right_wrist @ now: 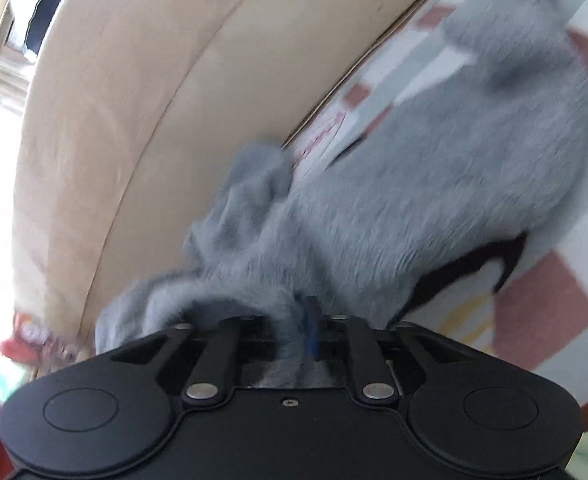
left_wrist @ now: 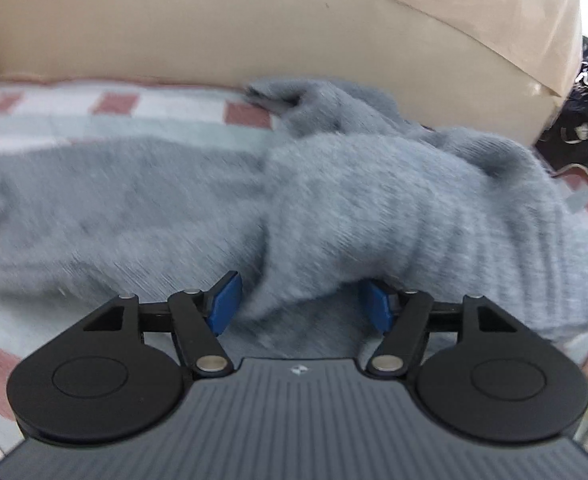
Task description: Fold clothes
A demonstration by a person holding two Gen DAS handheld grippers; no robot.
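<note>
A fuzzy grey sweater (left_wrist: 334,200) lies spread over a checked cover, blurred in both views. In the left wrist view my left gripper (left_wrist: 302,306) stands open. Its blue pads (left_wrist: 226,304) are wide apart, and a loose fold of the sweater lies between them, not pinched. In the right wrist view the sweater (right_wrist: 434,180) stretches away to the upper right. My right gripper (right_wrist: 294,328) is shut on a bunched edge of it. Fabric fills the narrow gap, one blue pad (right_wrist: 312,328) shows, and the other is hidden by cloth.
A beige sofa back (left_wrist: 254,32) (right_wrist: 154,100) rises just behind the sweater. The red, white and grey checked cover (left_wrist: 114,100) (right_wrist: 554,300) lies under it. Something black (right_wrist: 474,264) pokes out from beneath the sweater. Dark patterned items (left_wrist: 582,100) sit beyond the sofa's right end.
</note>
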